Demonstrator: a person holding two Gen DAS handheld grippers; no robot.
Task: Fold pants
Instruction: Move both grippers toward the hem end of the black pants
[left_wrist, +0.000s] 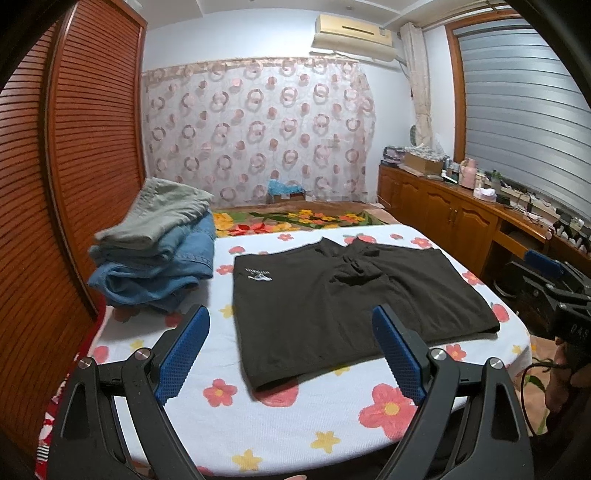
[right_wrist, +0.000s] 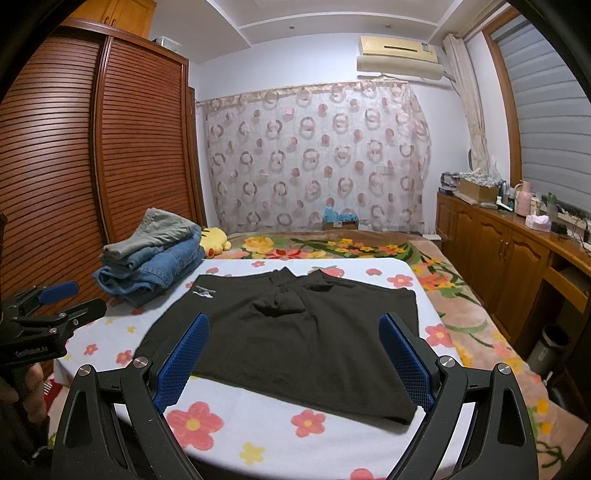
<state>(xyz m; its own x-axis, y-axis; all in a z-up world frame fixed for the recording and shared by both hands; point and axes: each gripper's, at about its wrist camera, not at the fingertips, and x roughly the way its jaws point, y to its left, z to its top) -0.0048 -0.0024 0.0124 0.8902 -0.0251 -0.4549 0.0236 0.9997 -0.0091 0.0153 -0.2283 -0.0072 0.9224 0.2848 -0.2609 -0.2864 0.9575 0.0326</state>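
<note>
Dark brown pants (left_wrist: 325, 295) (right_wrist: 295, 339) lie flat on a white flowered sheet (left_wrist: 295, 424) (right_wrist: 258, 435), folded into a wide rectangle with a small white logo at the far left. My left gripper (left_wrist: 291, 314) hovers open over the near left part of the pants, its blue pads wide apart and holding nothing. My right gripper (right_wrist: 294, 321) hovers open over the near right part, also holding nothing. Each gripper also shows at the edge of the other's view, held in a hand: the left gripper (right_wrist: 79, 297) and the right gripper (left_wrist: 546, 273).
A stack of folded jeans and grey-green trousers (left_wrist: 155, 251) (right_wrist: 151, 258) sits on the sheet's far left corner. A louvered wooden wardrobe (right_wrist: 92, 166) stands left, low wooden cabinets (right_wrist: 498, 251) right. A floral blanket (right_wrist: 332, 247) and a yellow plush toy (right_wrist: 216, 238) lie beyond.
</note>
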